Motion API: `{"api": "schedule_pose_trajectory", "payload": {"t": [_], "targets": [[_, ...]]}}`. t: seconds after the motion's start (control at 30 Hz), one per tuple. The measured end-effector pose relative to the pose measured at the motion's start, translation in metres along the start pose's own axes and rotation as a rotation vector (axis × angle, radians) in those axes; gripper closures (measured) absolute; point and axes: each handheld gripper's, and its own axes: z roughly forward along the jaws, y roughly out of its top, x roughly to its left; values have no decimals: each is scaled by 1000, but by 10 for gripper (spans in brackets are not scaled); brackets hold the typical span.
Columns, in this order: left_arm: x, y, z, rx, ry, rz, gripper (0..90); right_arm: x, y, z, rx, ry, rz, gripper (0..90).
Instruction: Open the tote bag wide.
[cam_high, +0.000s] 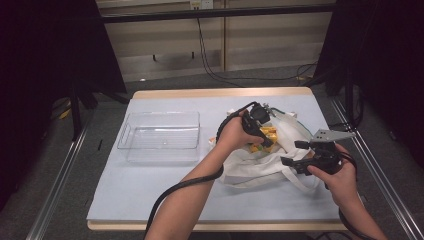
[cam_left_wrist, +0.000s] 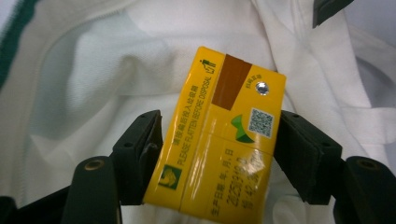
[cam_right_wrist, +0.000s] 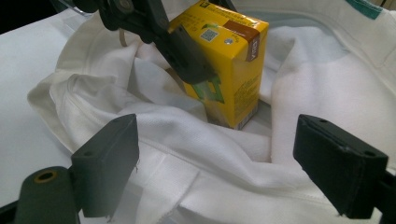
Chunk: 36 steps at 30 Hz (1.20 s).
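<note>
- Nearest the person, at about four o'clock on the counter (cam_high: 150, 200), the right gripper (cam_high: 300, 152) hovers at the near rim of the white cloth bag (cam_high: 260, 167). Its jaws stand wide apart with nothing between them but the bag's folded hem below.
- Just beyond, near the middle of the bag at roughly three o'clock, the left gripper (cam_left_wrist: 217, 140) is clamped on a yellow drink carton (cam_left_wrist: 219, 135), one jaw pressing each narrow side. The carton's top, with a brown strip and a foil straw hole, faces the left gripper view.
- In the right gripper view the carton (cam_right_wrist: 229, 65) stands tilted in the bag's open mouth, its lower end sunk among the cloth folds, so it is gripped but not yet lifted clear.
- More yellow shows beside it in the high view; whether that is a second carton I cannot tell.
- Farther left, at about ten o'clock and well apart from the bag, a clear plastic bin (cam_high: 160, 135) sits empty.
- Judged from this, the unpacking is at an early stage: the carton is secured, while pulling it out and setting it somewhere, likely in the bin, remain.
</note>
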Motion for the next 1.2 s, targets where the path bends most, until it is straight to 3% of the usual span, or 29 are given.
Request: {"api": "schedule_pose_trajectory", "payload": {"t": [0.23,0.53,0.7,0.97,1.2], "targets": [[1,-2,-3,21,-2,15,449,0,-1,0,0,2,0,145],[1,-3,-18,9,1,26,471,0,0,-1,-1,-1,0,144],[-1,0,-29,16,8,63,491,1,1,-2,-7,-1,0,144],[0,5,-50,6,4,59,496,1,1,-3,-8,5,11,144],[0,3,-59,8,1,55,496,1,1,-2,-10,4,10,143]]}}
